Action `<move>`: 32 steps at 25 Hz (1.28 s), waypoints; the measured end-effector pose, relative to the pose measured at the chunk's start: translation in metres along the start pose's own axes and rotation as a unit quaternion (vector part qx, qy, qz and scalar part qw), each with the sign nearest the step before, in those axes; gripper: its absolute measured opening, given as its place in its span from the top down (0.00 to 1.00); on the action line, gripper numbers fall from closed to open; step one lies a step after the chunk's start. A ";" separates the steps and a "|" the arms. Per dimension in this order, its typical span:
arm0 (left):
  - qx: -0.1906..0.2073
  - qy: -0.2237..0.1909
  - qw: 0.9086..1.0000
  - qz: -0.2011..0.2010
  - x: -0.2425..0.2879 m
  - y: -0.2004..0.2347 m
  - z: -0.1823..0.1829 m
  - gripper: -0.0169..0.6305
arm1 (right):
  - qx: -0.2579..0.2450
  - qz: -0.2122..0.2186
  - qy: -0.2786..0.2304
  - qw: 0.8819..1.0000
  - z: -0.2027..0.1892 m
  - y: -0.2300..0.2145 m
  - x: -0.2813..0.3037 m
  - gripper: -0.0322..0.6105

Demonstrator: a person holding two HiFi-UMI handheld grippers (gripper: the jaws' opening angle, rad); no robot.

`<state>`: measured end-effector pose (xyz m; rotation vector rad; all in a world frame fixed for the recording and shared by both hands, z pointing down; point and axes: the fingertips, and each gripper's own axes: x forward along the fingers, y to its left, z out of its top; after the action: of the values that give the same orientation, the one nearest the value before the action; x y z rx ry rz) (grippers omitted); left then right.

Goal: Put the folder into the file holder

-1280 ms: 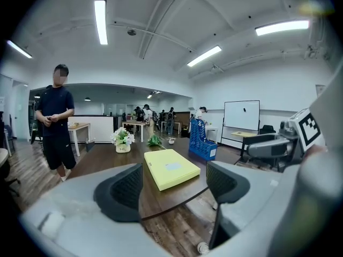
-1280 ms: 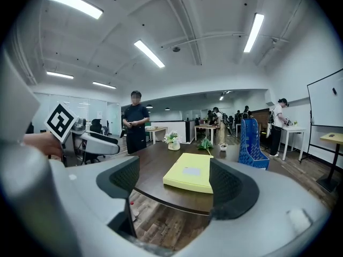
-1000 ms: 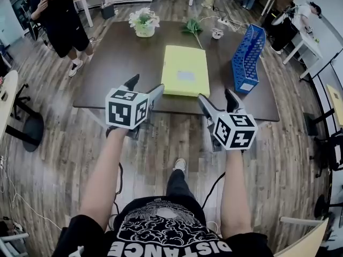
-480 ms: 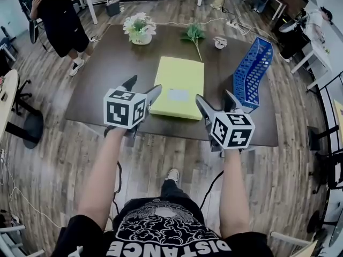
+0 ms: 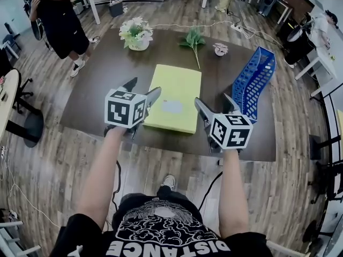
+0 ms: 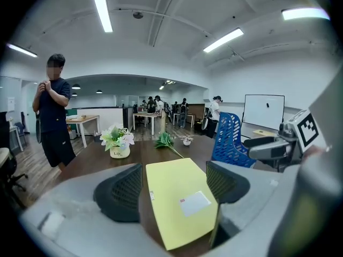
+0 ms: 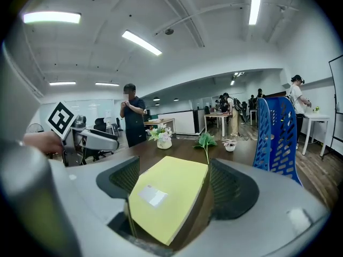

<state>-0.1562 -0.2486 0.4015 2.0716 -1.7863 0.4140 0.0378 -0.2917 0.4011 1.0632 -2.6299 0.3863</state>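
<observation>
A yellow folder (image 5: 172, 98) with a white label lies flat on the dark table (image 5: 96, 95), near its front edge. The blue mesh file holder (image 5: 253, 84) stands at the table's right side. My left gripper (image 5: 143, 88) is open just left of the folder's near end. My right gripper (image 5: 213, 101) is open just right of it. In the left gripper view the folder (image 6: 179, 197) shows between and beyond the spread jaws, with the file holder (image 6: 230, 141) to its right. The right gripper view shows the folder (image 7: 166, 194) likewise, with the file holder (image 7: 276, 133) on its right. Neither gripper touches the folder.
A white pot of flowers (image 5: 135, 33), a green sprig (image 5: 193, 39) and a small pale object (image 5: 220, 49) sit at the table's far side. A person in dark clothes (image 5: 56, 15) stands at the far left. An office chair base (image 5: 24, 127) is left of the table.
Both grippers have come forward from in front of the table's edge to either side of the folder's near end. Both stay open.
</observation>
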 end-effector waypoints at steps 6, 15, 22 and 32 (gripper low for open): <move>-0.005 0.027 1.000 0.001 0.021 0.017 -0.007 0.39 | 0.010 0.021 0.029 0.999 -0.008 -0.009 0.031 0.33; -0.037 0.069 0.997 -0.026 0.061 0.045 -0.022 0.39 | 0.036 0.037 0.079 0.996 -0.030 -0.016 0.080 0.33; -0.056 0.104 0.991 -0.058 0.105 0.060 -0.042 0.38 | 0.057 0.026 0.124 0.990 -0.061 -0.029 0.118 0.33; -0.082 0.159 0.979 -0.094 0.149 0.069 -0.072 0.36 | 0.103 0.014 0.171 0.980 -0.091 -0.045 0.151 0.33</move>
<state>-0.2000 -0.3552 0.5386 1.9151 -1.3791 0.4933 -0.0212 -0.3869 0.5447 0.9214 -2.3373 0.7877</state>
